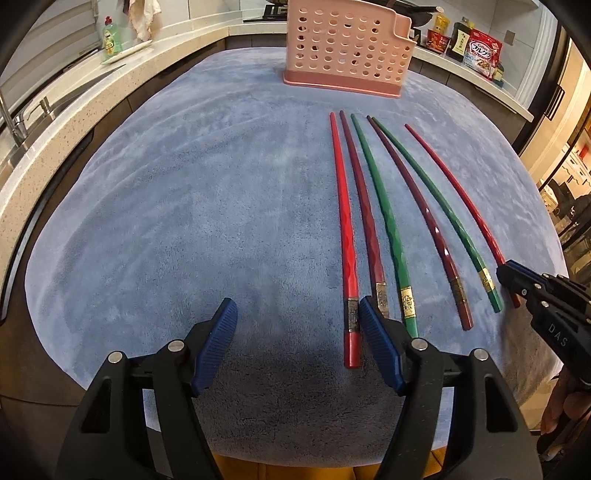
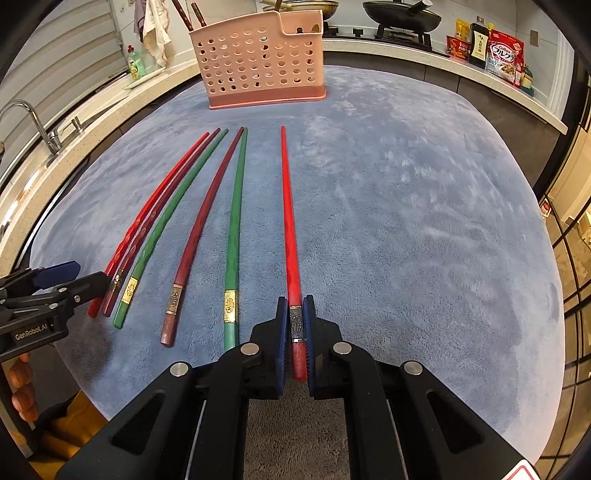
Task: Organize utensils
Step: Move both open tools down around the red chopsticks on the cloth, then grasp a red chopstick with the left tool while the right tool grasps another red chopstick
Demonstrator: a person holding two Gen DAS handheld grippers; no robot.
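Several chopsticks lie side by side on a blue-grey fleece mat (image 1: 192,206). From the left they are red (image 1: 345,236), maroon (image 1: 364,218), green (image 1: 384,218), maroon (image 1: 417,206), green (image 1: 436,195) and red (image 1: 454,184). My left gripper (image 1: 298,308) is open low over the mat. The leftmost red chopstick's handle end is just inside its right pad (image 1: 373,325). My right gripper (image 2: 296,306) is shut on the banded handle of the rightmost red chopstick (image 2: 290,229), which still lies along the mat. A pink perforated utensil holder (image 2: 258,62) stands at the far side.
A stone counter curves round the back with a sink tap (image 2: 33,118) and a dish soap bottle (image 1: 110,37) on the left. A wok (image 2: 402,16) on the stove and food packets (image 2: 502,55) are at the right. The mat to the right of the chopsticks is bare.
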